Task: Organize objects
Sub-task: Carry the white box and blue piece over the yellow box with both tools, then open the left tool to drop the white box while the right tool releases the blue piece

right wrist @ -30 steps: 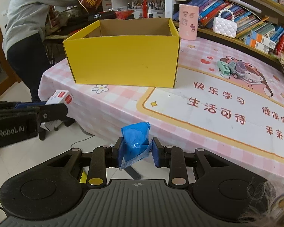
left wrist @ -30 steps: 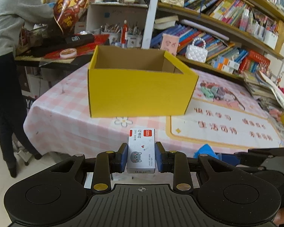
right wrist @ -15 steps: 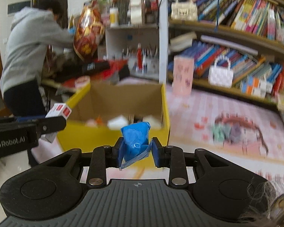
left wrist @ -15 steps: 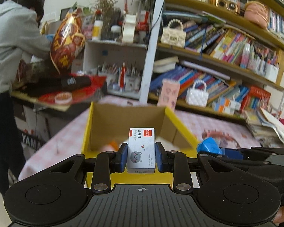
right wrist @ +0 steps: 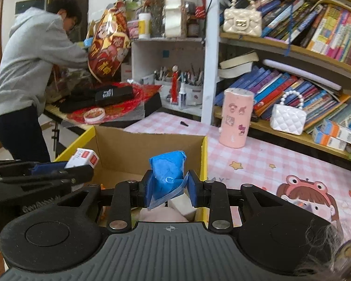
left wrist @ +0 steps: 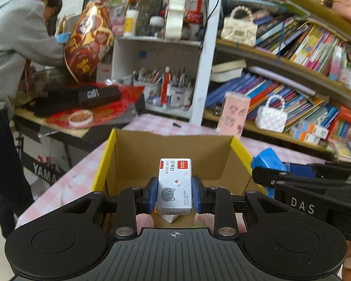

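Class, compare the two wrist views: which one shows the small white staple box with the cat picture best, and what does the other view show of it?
The left wrist view: the staple box sits centred between the left gripper jaws, its cat picture and red label facing the camera. The right wrist view shows the staple box only at the left, small and partly hidden.

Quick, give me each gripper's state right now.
Left gripper: closed on the small white staple box.
Right gripper: closed on the blue packet.

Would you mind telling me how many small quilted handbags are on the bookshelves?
2. A cream handbag sits on the upper shelf, and a white handbag sits on the lower shelf right of the pink canister. Others may be hidden among the books.
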The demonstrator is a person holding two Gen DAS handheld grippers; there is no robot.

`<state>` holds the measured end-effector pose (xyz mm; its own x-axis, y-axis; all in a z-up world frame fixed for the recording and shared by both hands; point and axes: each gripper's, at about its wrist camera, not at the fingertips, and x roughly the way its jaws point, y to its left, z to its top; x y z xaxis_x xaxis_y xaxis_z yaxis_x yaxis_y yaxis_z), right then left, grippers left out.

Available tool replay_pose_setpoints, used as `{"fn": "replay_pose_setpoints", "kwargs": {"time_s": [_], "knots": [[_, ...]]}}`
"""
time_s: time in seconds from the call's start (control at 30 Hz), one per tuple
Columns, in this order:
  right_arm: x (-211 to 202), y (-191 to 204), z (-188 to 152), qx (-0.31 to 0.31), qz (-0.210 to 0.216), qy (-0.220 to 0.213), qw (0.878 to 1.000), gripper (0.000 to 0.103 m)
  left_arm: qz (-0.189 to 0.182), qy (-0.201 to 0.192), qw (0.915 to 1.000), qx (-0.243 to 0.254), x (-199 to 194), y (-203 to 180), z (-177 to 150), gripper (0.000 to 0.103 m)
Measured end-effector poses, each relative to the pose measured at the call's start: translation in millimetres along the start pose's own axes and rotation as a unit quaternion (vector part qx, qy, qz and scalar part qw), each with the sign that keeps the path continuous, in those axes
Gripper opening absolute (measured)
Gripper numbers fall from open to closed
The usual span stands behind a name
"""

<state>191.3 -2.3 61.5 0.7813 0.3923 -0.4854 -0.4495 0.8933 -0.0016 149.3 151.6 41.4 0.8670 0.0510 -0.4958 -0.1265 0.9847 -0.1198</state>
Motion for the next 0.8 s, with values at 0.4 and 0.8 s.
{"fn": "replay_pose_setpoints", "kwargs": {"time_s": [0.4,0.8], "knots": [[72,-3,0,-0.034,0.049,0.079,0.995,0.028,0.038,0.067,0.9970,0.007,39,-5,-19,0.029],[89,-3,-2,-0.064,0.066,0.098,0.991,0.029,0.055,0.072,0.9958,0.015,47,-10,-21,0.033]]}}
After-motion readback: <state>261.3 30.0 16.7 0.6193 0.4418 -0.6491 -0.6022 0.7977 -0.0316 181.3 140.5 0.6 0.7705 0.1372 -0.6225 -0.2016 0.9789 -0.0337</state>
